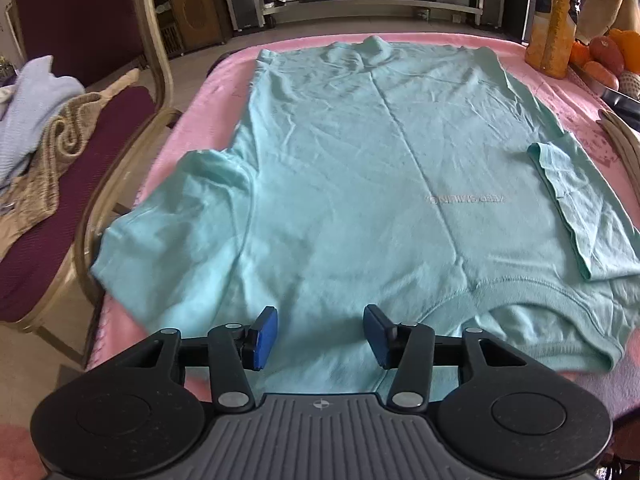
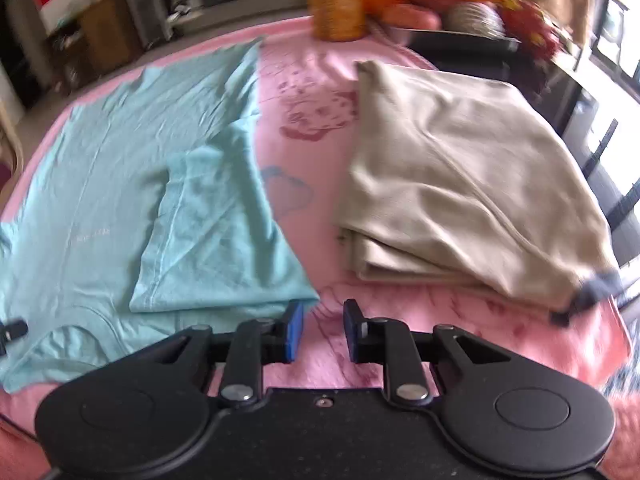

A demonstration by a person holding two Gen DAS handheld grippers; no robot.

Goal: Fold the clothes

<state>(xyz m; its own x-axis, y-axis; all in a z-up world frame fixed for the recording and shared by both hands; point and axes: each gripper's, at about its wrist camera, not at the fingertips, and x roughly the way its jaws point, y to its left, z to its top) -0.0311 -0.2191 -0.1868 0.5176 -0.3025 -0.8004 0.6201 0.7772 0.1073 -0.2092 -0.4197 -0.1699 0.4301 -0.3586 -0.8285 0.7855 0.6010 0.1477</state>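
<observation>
- The mint green T-shirt (image 1: pixel 360 168) lies spread flat on the pink blanket (image 1: pixel 208 92) that covers the table, collar (image 1: pixel 520 292) toward the camera and hem at the far end.
- The sleeve (image 2: pixel 208 232) on the right side is already turned in over the body of the shirt; the left sleeve (image 1: pixel 168 216) lies out flat, reaching toward the blanket's edge by the chair (image 1: pixel 80 128).
- Judging by this, the step in hand is the first folding of the sides: one side is done, the other is not yet.
- The left gripper (image 1: pixel 320 336) hangs just over the shoulder of the shirt, beside the collar, its jaws wide apart and holding nothing.
- The right gripper (image 2: pixel 320 330) is over bare blanket just beside the folded shoulder corner, jaws parted and empty too.
- To the right, apart from the shirt, sits a beige garment (image 2: pixel 460 176), already folded.
- The next move likely calls for the left gripper to shift out to the flat sleeve or that shoulder's edge, pinch only the top layers, and carry them inward across the body.
- A bunched fold is the risk, since the cloth is thin and wrinkles easily.
</observation>
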